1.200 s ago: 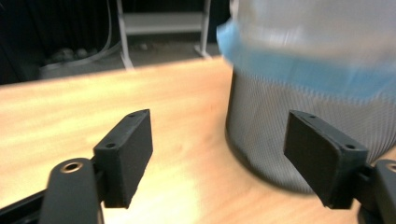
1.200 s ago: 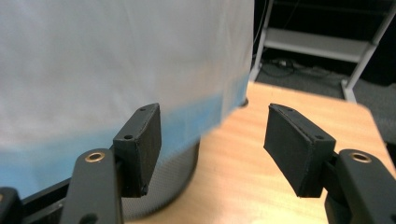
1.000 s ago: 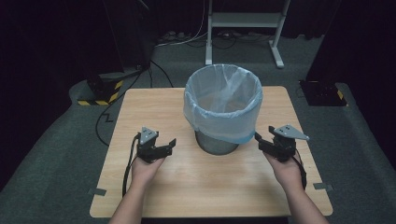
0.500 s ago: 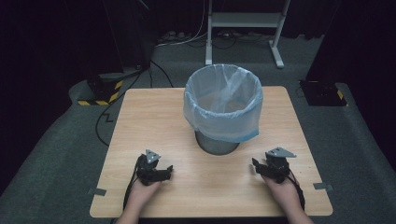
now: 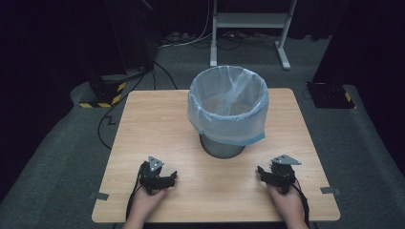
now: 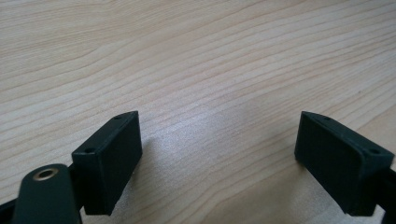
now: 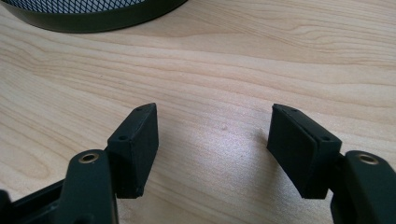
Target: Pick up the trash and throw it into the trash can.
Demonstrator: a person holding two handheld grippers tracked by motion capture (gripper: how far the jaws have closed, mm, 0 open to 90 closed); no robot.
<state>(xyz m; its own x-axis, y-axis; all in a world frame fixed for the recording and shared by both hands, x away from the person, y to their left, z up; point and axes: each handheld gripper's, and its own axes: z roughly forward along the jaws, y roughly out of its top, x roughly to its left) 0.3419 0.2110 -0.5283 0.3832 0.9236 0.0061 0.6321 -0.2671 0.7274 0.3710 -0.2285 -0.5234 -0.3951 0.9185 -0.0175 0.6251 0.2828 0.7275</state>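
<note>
Wooden table (image 5: 157, 129): mesh bin (image 5: 228, 109), blue liner (image 5: 248, 131); contents unclear. Left gripper (image 5: 165, 180), right gripper (image 5: 265, 172): fingers spread, empty.

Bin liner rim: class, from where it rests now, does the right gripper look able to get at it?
Probably yes. The right gripper sits open on the table, and nothing lies between it and the bin. The liner rim hangs just ahead and higher, so the hand would have to lift.

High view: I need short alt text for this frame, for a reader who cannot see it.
A mesh bin lined with a pale blue bag stands on a wooden table. Nearer the camera, the left gripper and right gripper rest open on the table, one on either side.
</note>
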